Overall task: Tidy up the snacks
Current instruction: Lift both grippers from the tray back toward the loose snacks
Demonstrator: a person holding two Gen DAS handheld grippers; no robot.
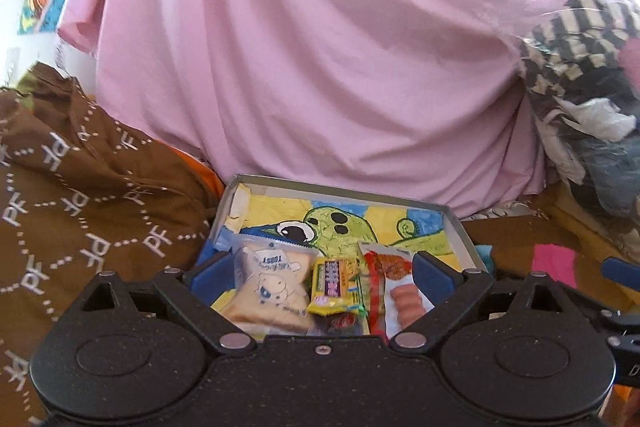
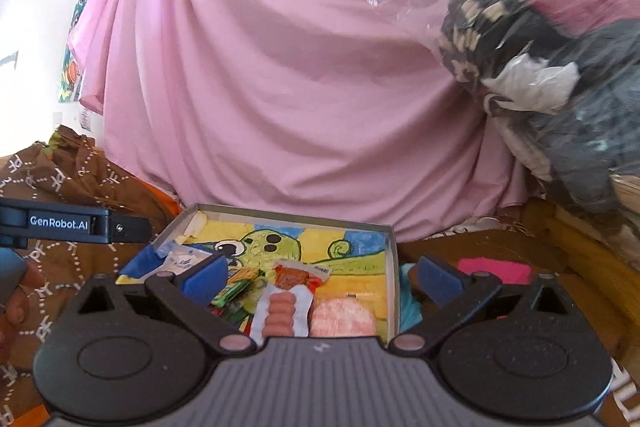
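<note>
Snacks lie together in the shallow tray [image 1: 460, 227], and that tray is my landmark. My left tongs [image 1: 322, 273] stand wide open over its near end, gripping nothing; between their blue pads [image 1: 212, 273] I see the toast packet [image 1: 270, 287], just right of it the yellow-green candy bar [image 1: 334, 285], and right again the sausage packet [image 1: 394, 291], all flat on the tray's cartoon-printed floor. My right tongs [image 2: 324, 277] are also spread wide and empty, with the left pad over the tray's near left part and the right pad outside its right wall. Between them the sausage packet [image 2: 286, 303] shows again, with a round pink-speckled snack [image 2: 344, 319] just to its right against the right wall of the tray [image 2: 392, 259]. Right of the tray a bright pink item [image 2: 496, 271] rests on the brown surface. Left of the tray sits a brown patterned cloth [image 1: 80, 187]; behind it hangs a pink sheet [image 1: 300, 47].
</note>
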